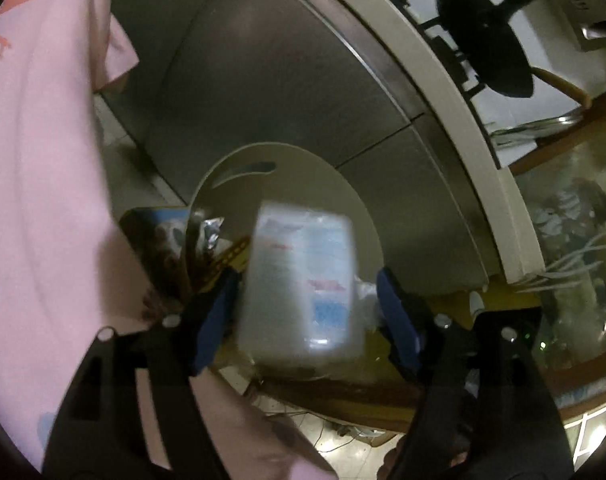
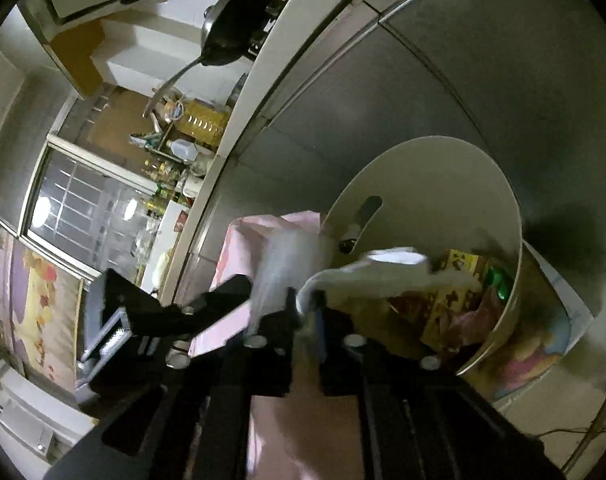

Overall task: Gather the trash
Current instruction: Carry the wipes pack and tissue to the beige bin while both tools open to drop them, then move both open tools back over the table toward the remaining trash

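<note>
A cream waste bin (image 1: 355, 208) with a handle slot stands against steel cabinet fronts, with wrappers inside. Over it my left gripper (image 1: 307, 280) stands open. A blurred clear plastic pack (image 1: 303, 280) with blue and red print hangs between its blue fingers (image 1: 213, 320), with a gap on the right side. In the right wrist view the bin (image 2: 423, 176) holds yellow-brown wrappers (image 2: 455, 280) and something green. My right gripper (image 2: 307, 300) is open by a narrow gap at the rim. A crumpled white tissue (image 2: 375, 266) trails from its tips over the bin.
A person's pink garment (image 1: 43, 160) fills the left side. Steel cabinet doors (image 1: 263, 80) and a white counter edge (image 1: 443, 80) rise behind the bin. A black pan (image 1: 483, 40) sits on the stove. A cartoon-printed sheet (image 2: 543, 340) lies beside the bin.
</note>
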{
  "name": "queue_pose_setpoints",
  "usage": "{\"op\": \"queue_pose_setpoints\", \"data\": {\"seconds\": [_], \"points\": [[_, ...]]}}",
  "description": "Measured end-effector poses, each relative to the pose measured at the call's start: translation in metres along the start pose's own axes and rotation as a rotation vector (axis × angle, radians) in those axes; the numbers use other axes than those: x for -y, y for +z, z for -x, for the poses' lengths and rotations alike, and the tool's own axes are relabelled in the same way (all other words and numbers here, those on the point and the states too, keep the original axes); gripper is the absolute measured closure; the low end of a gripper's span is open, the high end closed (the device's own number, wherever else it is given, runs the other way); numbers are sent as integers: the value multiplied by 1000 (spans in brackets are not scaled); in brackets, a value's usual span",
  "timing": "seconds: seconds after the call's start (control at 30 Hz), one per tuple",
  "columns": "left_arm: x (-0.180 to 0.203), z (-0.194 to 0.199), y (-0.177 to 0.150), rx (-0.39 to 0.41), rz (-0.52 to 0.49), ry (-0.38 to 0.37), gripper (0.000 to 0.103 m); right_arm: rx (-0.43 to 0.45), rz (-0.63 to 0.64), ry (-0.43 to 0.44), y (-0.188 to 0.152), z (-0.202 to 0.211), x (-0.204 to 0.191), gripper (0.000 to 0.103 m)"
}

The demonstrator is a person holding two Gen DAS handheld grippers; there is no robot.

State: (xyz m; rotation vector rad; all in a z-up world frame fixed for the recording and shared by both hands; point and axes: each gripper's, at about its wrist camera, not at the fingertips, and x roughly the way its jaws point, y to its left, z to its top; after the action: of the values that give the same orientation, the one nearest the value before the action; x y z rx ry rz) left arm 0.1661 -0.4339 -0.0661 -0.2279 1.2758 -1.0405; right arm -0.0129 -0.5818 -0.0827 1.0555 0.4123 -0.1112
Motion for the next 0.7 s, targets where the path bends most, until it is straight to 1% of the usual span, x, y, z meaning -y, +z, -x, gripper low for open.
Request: {"op": "queue_pose_setpoints", "data": {"seconds": [0.03,0.07,0.2,0.27,0.33,0.4,0.47,0.53,0.6,0.7], "points": [[-1,0,0,2,5,-1,34,19,-11,18,0,3,1,45],[-2,2,-1,6,6,-2,34,32,-15,26,0,5,2,33],[-3,15,-3,22,11,1,34,64,16,17,2,13,-7,33],[-1,24,-5,36,17,-11,34,74,15,28,1,17,-15,33],[0,44,-11,65,12,-33,34,81,24,53,-4,24,-24,33],[0,64,-20,95,-4,-39,34,78,43,71,-10,28,-36,33],[-4,90,-36,127,-27,-29,34,57,62,88,-20,27,-46,33],[-11,113,-53,157,-43,-15,34,15,76,107,-34,22,-57,33],[-23,138,-72,191,-54,15,34,-23,92,115,-46,15,-68,33],[-50,182,-106,250,-54,76,34,-95,138,115,-72,-1,-91,33]]}}
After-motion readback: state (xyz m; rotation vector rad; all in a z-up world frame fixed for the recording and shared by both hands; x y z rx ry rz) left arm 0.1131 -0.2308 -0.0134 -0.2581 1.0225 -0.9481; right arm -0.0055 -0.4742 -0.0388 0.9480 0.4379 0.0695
